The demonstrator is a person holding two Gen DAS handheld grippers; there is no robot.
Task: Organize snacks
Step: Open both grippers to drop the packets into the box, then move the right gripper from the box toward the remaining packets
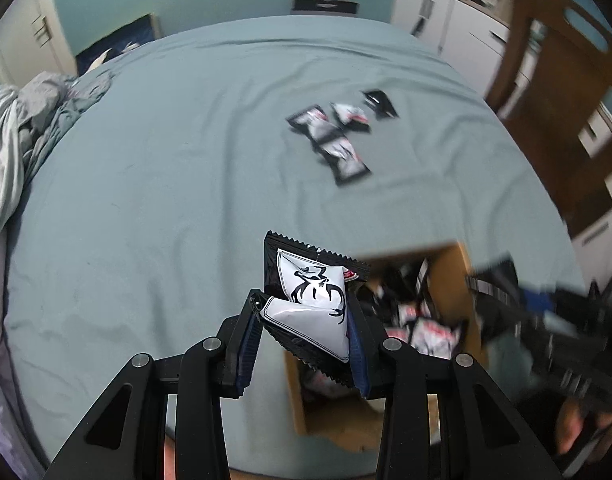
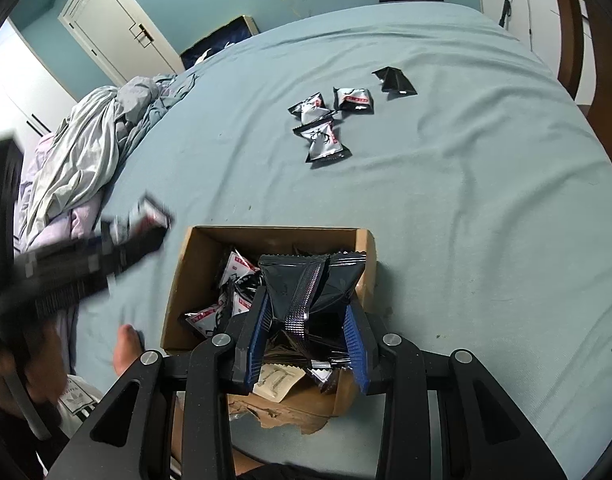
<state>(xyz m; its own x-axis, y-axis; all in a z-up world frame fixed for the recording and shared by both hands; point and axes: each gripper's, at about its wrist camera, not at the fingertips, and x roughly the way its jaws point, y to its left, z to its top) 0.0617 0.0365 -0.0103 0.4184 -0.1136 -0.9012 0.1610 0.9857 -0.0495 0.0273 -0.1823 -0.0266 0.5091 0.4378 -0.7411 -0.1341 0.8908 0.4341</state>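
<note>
My left gripper (image 1: 306,316) is shut on a black and white snack packet (image 1: 312,300), held above the bed just left of the cardboard box (image 1: 462,276). My right gripper (image 2: 308,312) is shut on a black snack packet (image 2: 310,284), held over the cardboard box (image 2: 198,264), which holds several packets. Several more packets (image 2: 324,136) lie loose on the blue sheet farther out; they also show in the left wrist view (image 1: 340,136). The left gripper, blurred, shows at the left of the right wrist view (image 2: 138,228).
A crumpled grey blanket (image 2: 90,152) lies at the left of the bed. A wooden chair (image 1: 558,92) stands at the right of the bed. White cabinets (image 2: 518,4) and a door (image 2: 114,28) line the far wall. A bare foot (image 2: 126,348) rests beside the box.
</note>
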